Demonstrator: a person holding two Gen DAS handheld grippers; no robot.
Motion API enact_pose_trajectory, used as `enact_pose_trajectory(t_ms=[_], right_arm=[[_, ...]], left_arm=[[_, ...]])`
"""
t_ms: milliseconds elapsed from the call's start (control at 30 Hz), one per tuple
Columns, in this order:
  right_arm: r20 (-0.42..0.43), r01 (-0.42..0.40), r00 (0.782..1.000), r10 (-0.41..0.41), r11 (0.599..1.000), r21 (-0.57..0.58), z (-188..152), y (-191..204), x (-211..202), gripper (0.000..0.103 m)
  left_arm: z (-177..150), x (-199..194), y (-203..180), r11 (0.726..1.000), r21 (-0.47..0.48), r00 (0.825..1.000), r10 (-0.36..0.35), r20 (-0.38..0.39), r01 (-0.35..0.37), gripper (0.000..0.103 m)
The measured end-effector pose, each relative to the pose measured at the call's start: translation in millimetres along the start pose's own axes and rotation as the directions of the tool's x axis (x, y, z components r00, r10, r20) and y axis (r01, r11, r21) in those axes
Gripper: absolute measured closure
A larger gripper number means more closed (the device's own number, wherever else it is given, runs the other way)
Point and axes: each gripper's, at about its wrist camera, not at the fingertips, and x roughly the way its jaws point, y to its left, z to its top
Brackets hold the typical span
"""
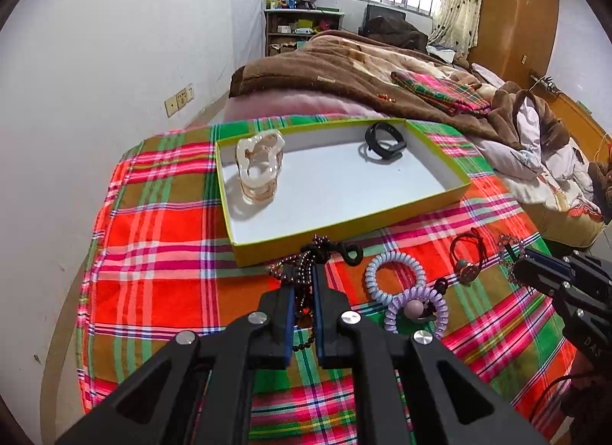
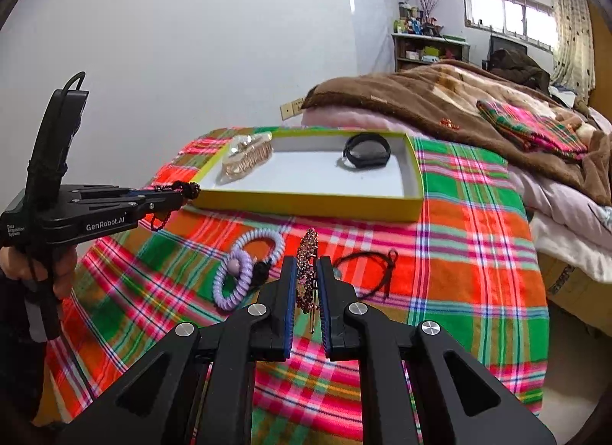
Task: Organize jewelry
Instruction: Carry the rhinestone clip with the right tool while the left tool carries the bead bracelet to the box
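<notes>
Your left gripper (image 1: 304, 280) is clamped on the beaded necklace (image 1: 306, 257), just short of the tray (image 1: 344, 230). Your right gripper (image 2: 306, 284) pinches the rhinestone clip (image 2: 308, 273). Those dangling beads could snag the tray's near wall and slip free.

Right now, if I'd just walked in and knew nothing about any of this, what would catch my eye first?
Probably the loud red, green and pink plaid cloth covering the table, with a shallow yellow-edged tray on it holding a clear hair claw and a black band. Then the two black hand-held grippers: the left gripper is clamped on a dark beaded chain, the right gripper on a sparkly hair clip.
</notes>
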Motion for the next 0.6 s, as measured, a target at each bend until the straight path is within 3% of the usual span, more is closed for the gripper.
enact_pose_trajectory(t_ms=[367,600], right_arm=[[0.036,-0.041,0.998,0.042,0.999,-0.022,48,2,5,0.092],[0.023,-0.062,0.998,0.063,0.997,-0.045,93,1,30,0.092]], left_arm=[[22,-16,11,1.000,-0.010,0.999,0.009,0.054,-0.008,0.094],[40,-11,17,1.000,-0.019,0.998,0.011,0.064,-0.009,0.094]])
